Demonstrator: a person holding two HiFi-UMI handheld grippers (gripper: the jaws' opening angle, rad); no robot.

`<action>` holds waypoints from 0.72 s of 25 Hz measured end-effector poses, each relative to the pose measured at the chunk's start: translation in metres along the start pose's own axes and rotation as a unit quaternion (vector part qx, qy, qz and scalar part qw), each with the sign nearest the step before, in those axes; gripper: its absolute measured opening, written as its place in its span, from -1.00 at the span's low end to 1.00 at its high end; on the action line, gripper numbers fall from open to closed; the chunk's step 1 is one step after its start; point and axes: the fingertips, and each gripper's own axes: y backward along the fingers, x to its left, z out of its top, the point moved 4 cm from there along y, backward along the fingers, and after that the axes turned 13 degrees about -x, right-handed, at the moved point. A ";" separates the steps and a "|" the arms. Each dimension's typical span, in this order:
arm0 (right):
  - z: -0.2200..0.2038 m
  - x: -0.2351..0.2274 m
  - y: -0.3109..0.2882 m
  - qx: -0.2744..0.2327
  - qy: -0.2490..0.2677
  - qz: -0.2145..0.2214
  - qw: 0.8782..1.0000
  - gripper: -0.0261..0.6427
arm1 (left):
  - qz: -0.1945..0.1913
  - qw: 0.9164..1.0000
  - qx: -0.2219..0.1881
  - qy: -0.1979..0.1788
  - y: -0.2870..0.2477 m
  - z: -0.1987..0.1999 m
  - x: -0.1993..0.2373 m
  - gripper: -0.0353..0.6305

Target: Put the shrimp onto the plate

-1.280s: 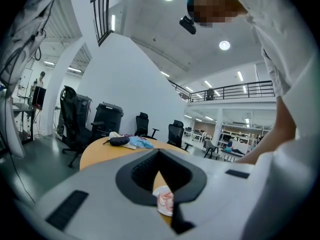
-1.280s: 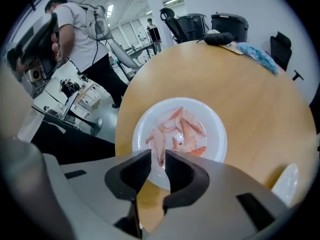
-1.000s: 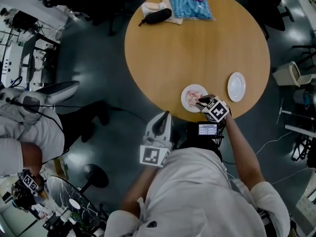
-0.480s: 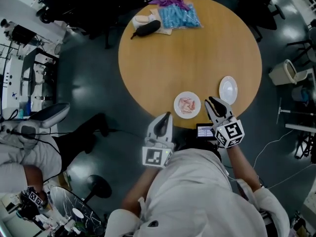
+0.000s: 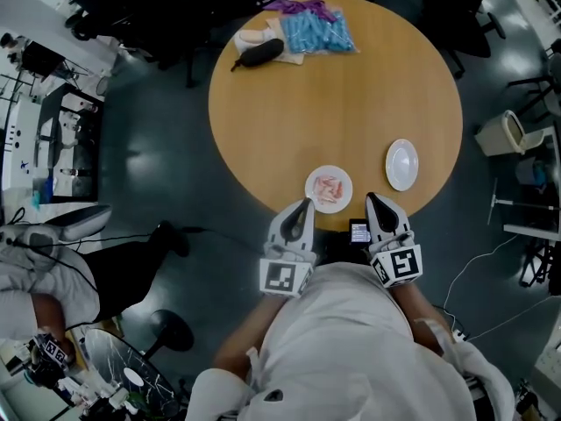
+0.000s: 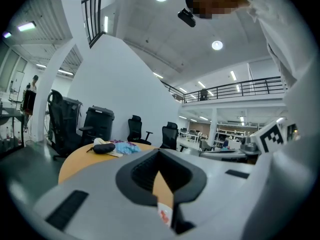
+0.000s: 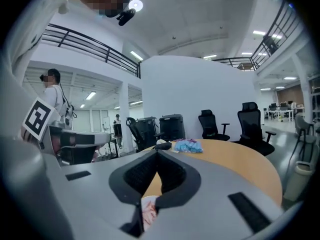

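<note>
On the round wooden table (image 5: 351, 95), near its front edge, a small white plate (image 5: 329, 188) holds pink shrimp (image 5: 330, 186). To its right lies an empty white plate (image 5: 401, 164). My left gripper (image 5: 303, 205) and right gripper (image 5: 374, 201) hover side by side at the near table edge, one on each side of the shrimp plate. Both are shut with nothing between their jaws. In the left gripper view a sliver of the shrimp plate (image 6: 164, 214) shows below the closed left gripper (image 6: 159, 153). The right gripper view shows the shrimp (image 7: 149, 211) below the closed right gripper (image 7: 157, 153).
At the table's far side lie a blue bag (image 5: 317, 32), a black pouch (image 5: 259, 53) and a purple item (image 5: 298, 7). A small screen (image 5: 358, 231) sits at the person's waist. A bin (image 5: 500, 132) stands right of the table, and another person (image 5: 35, 270) sits at the left.
My right gripper has drawn back from over the shrimp plate, passed near the empty plate, and now sits shut at the table edge beside the left one. The left gripper has barely moved.
</note>
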 end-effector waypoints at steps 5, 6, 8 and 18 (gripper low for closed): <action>-0.007 0.001 0.003 0.010 -0.012 -0.005 1.000 -0.87 | -0.003 1.000 0.000 -0.003 -0.002 -0.001 -0.004 -0.87; -0.005 0.002 0.002 0.009 -0.008 -0.003 1.000 -0.87 | -0.004 1.000 -0.002 -0.006 -0.003 -0.002 -0.003 -0.87; -0.002 0.003 0.002 0.005 0.000 0.001 1.000 -0.87 | -0.003 1.000 0.000 0.000 -0.004 -0.001 -0.005 -0.87; -0.001 0.006 0.003 0.003 0.005 0.007 1.000 -0.87 | 0.000 1.000 0.005 0.021 -0.006 0.002 -0.008 -0.87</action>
